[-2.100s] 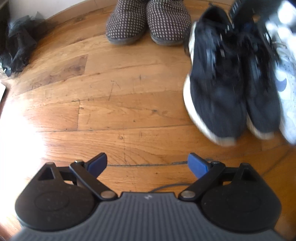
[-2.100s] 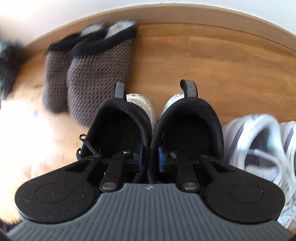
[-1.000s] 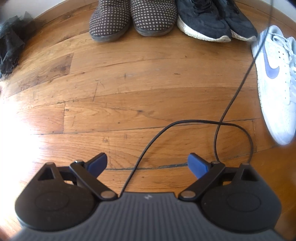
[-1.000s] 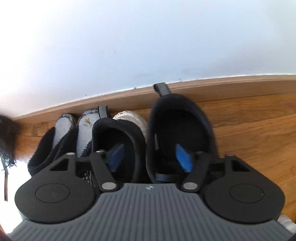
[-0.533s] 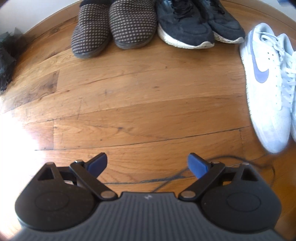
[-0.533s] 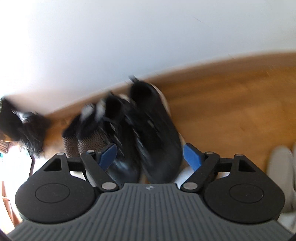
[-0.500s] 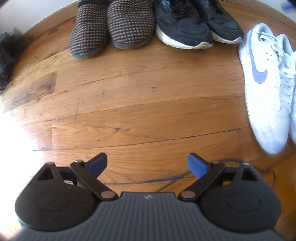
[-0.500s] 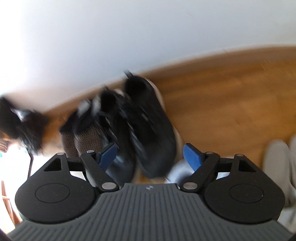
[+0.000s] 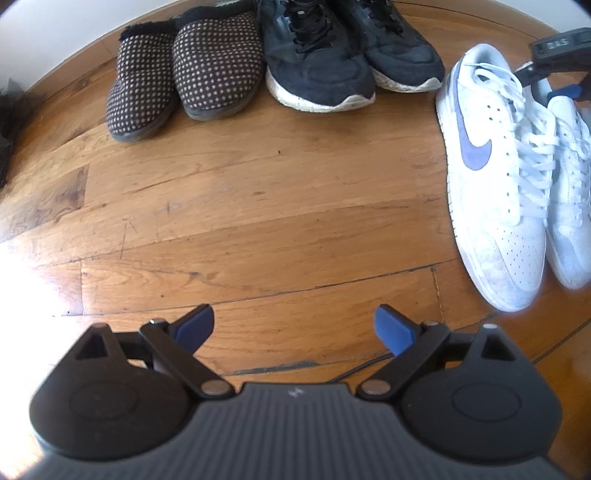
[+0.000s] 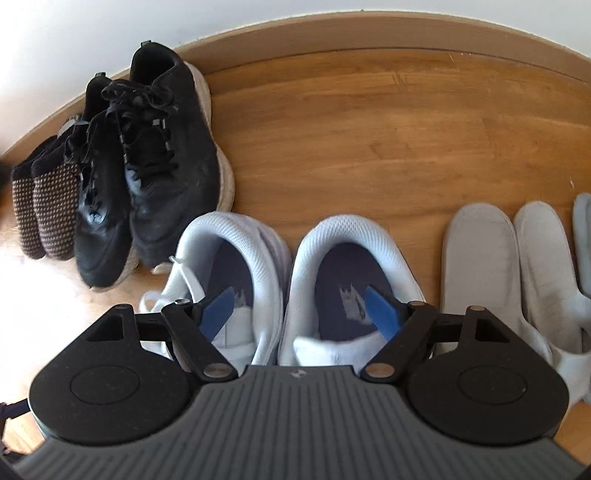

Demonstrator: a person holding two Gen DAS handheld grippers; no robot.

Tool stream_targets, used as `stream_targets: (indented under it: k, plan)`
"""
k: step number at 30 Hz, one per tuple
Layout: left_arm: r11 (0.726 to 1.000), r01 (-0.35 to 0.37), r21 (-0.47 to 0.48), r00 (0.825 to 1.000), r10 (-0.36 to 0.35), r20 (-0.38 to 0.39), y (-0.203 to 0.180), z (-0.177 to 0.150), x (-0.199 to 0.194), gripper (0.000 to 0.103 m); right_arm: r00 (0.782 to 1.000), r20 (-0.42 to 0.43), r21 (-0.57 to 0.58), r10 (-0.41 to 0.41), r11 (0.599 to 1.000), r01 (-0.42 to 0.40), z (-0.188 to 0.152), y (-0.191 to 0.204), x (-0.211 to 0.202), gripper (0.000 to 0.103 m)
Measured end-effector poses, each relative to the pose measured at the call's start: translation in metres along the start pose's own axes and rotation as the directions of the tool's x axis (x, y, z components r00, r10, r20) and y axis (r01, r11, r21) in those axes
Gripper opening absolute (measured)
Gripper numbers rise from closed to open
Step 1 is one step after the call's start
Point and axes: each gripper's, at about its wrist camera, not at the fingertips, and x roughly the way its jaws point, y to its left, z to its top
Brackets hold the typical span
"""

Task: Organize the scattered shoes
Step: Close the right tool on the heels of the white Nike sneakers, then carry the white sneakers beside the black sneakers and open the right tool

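Now, right gripper (image 10: 301,304): jaws spread wide and just been narrowing a little, one blue pad over each heel opening of the white sneakers (image 10: 295,280); nothing is pinched, and contact with the collars cannot be told.
Left gripper (image 9: 293,326): jaws spread wide, empty, blue pads above bare wooden floor (image 9: 258,192).
White sneakers: side by side, heels toward the wall, at 2 o'clock in the left wrist view, well apart from the left gripper; purple swoosh on the nearer one.
Black sneakers (image 10: 147,162): a pair at 10 o'clock from the right gripper, heels at the baseboard (image 10: 369,33), toes just beside the left white sneaker.
Dotted slippers (image 9: 184,74): a pair at 11 o'clock in the left wrist view, touching the black pair's left side.
White slides (image 10: 509,266): at 3 o'clock from the right gripper, just beside the white sneakers.
Cable (image 9: 364,365): thin, dark, on the floor under the left gripper's right finger.
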Motion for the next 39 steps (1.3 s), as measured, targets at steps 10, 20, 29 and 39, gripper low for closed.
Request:
stream_targets:
  k: [10,20,29,39]
  plan:
    - [1.0,0.0,-0.007,0.999,0.0,-0.041,0.0,-0.002,0.007,0.094,0.999,0.032,0.021,0.016,1.0,-0.017,0.003,0.007,0.001,0.033]
    - [1.0,0.015,-0.006,0.998,-0.016,-0.053,0.001,-0.005,0.013,0.094,0.991,0.132,0.096,-0.018,0.995,0.005,0.06,-0.013,-0.002,0.033]
    - [1.0,0.01,0.002,0.997,-0.009,-0.075,0.003,-0.009,0.016,0.094,0.988,0.145,0.062,-0.048,0.997,0.039,0.129,-0.002,0.03,0.034]
    - [1.0,-0.003,-0.013,0.995,0.002,-0.1,0.002,-0.013,0.014,0.094,0.993,0.108,0.059,-0.04,0.998,0.034,0.183,-0.014,0.059,0.034]
